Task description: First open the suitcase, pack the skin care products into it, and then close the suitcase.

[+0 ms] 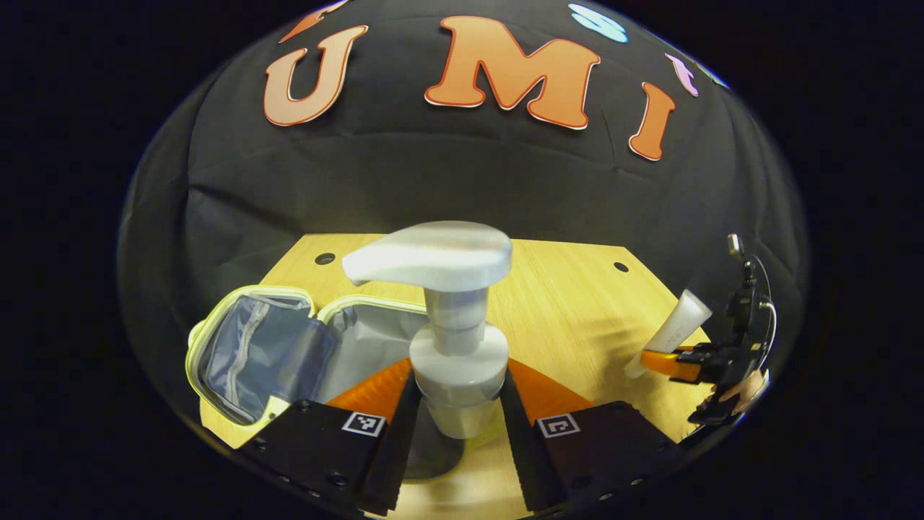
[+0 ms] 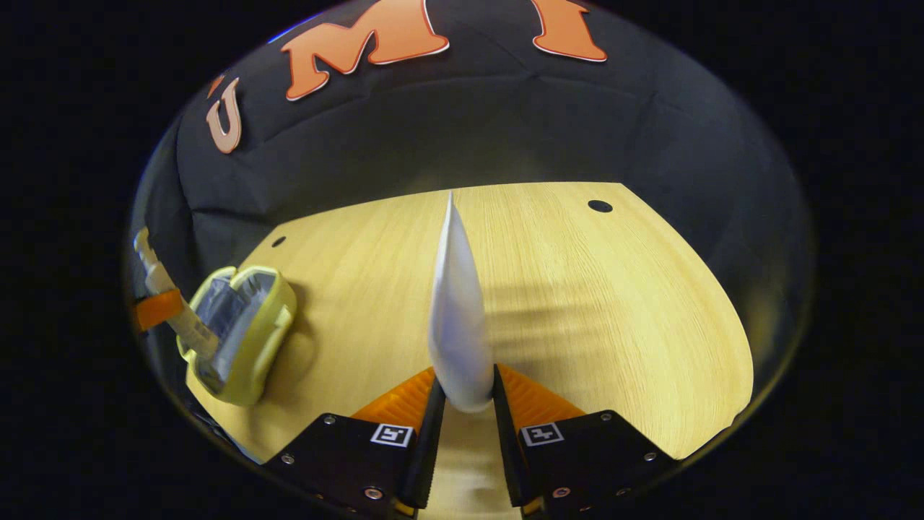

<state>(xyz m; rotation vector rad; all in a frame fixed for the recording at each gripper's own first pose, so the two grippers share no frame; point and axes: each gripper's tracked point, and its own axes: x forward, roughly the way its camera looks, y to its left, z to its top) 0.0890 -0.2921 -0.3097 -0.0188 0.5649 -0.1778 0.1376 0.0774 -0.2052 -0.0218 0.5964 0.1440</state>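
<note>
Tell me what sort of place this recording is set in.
Likely a staged recording booth, not a home: a black cloth wall backs a wooden table carrying an open suitcase.

No legible text, labels or numbers.

White pump bottle (image 1: 456,347), white tube (image 2: 458,325), pale-yellow suitcase (image 1: 216,328) lined grey.

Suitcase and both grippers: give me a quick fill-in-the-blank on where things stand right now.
1. The suitcase lies ____ on the table.
2. The left gripper is shut on a ____ bottle.
3. The right gripper is shut on a white ____.
4. Both products are held ____ the suitcase, not yet packed.

Missing words: open; pump; tube; outside
</note>
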